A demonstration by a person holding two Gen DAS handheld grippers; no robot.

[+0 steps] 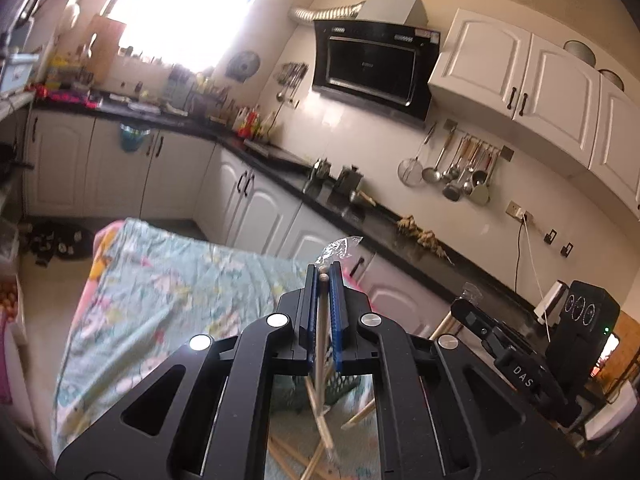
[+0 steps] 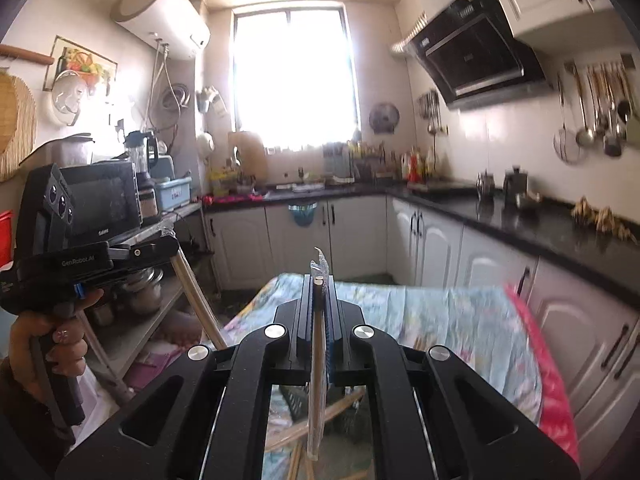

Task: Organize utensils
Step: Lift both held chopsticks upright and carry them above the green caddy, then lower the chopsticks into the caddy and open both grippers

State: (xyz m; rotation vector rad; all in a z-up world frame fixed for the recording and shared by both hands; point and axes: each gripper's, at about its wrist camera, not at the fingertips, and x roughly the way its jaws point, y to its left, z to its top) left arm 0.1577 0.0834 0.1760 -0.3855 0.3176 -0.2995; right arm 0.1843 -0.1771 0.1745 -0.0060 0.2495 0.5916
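Chopsticks in clear wrappers are pinched near their top ends, one (image 1: 322,320) between the left gripper's (image 1: 323,276) clenched jaws, one (image 2: 317,344) in the right gripper's (image 2: 319,282); each hangs below the jaws over loose chopsticks (image 1: 316,452) beneath, probably for sorting.

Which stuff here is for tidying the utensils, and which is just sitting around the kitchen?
For the job:
left gripper, shut on a wrapped chopstick
right gripper, shut on another wrapped chopstick
loose chopsticks below
dark basket

Just around:
hanging ladles
range hood
microwave
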